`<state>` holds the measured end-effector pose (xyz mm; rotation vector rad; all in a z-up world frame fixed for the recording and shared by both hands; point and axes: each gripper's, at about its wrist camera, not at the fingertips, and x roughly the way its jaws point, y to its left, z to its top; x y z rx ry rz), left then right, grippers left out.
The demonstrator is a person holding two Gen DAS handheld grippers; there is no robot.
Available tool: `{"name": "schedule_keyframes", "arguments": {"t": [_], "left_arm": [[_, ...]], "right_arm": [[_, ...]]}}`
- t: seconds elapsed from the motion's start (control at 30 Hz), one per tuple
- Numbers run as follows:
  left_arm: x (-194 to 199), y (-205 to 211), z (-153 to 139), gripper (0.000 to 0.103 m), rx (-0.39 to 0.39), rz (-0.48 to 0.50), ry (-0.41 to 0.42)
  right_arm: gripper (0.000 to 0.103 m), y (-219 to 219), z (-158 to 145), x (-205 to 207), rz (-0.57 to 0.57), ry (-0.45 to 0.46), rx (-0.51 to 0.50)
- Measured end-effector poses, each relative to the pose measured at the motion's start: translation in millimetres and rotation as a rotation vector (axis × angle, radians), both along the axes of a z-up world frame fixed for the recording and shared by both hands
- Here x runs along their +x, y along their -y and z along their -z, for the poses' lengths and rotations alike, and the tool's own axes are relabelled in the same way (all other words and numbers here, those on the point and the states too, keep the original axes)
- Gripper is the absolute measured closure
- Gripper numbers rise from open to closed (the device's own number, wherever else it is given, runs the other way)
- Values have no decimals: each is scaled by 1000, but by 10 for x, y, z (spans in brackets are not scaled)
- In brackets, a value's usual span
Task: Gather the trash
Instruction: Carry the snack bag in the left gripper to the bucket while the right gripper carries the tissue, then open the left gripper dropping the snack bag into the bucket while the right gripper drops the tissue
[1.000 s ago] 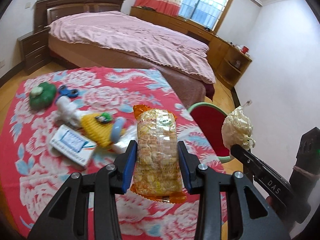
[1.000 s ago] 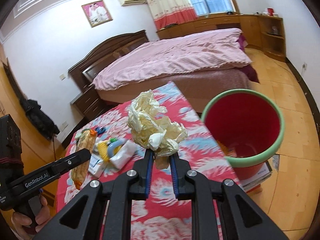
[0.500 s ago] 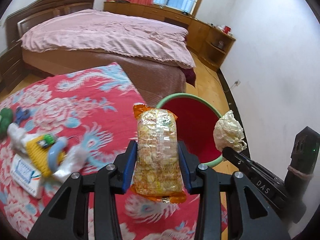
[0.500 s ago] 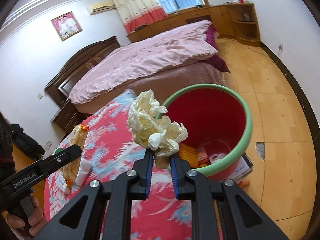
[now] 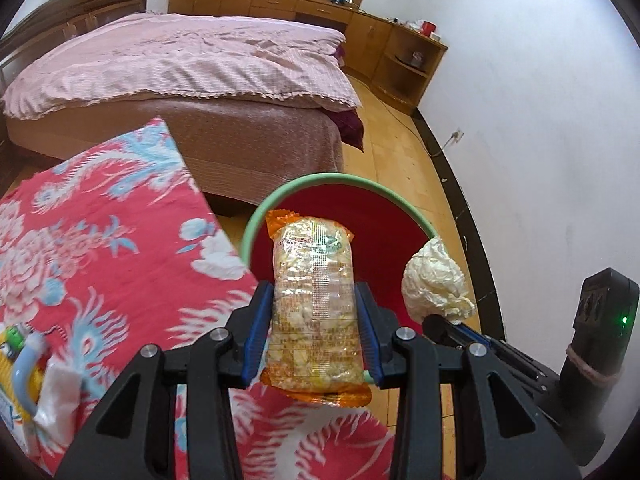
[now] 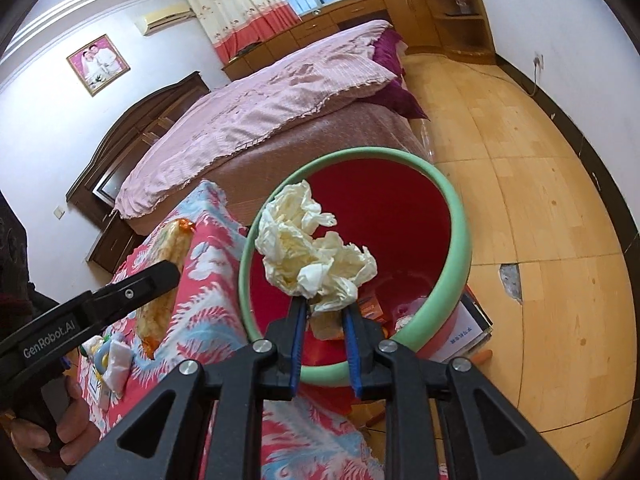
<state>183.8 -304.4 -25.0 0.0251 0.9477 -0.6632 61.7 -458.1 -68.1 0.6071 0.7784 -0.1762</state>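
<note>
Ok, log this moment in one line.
left gripper: shut on snack pack | right gripper: shut on tissue wad | both above bin

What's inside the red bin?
In the red bin you can see some orange wrappers and pale scraps at the bottom. The paper wad in the right claw covers the rest of the bottom.

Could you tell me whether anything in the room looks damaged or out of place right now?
Yes: the wooden floor has a chipped patch right of the red bin, showing grey beneath. Nothing looks spilled.
</note>
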Motion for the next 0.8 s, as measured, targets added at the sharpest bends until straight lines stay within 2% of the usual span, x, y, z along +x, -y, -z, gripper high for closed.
{"name": "schedule_keyframes", "arguments": {"t": [0.4,0.8], "left_arm": [[76,-12,-5,58,-9,-28,6],[-159,-483,-154,58,-37,-118,8]], "right_arm": [[66,70,40,-4,20,24,34],[54,-145,-176,-124,-2,62,25]]}}
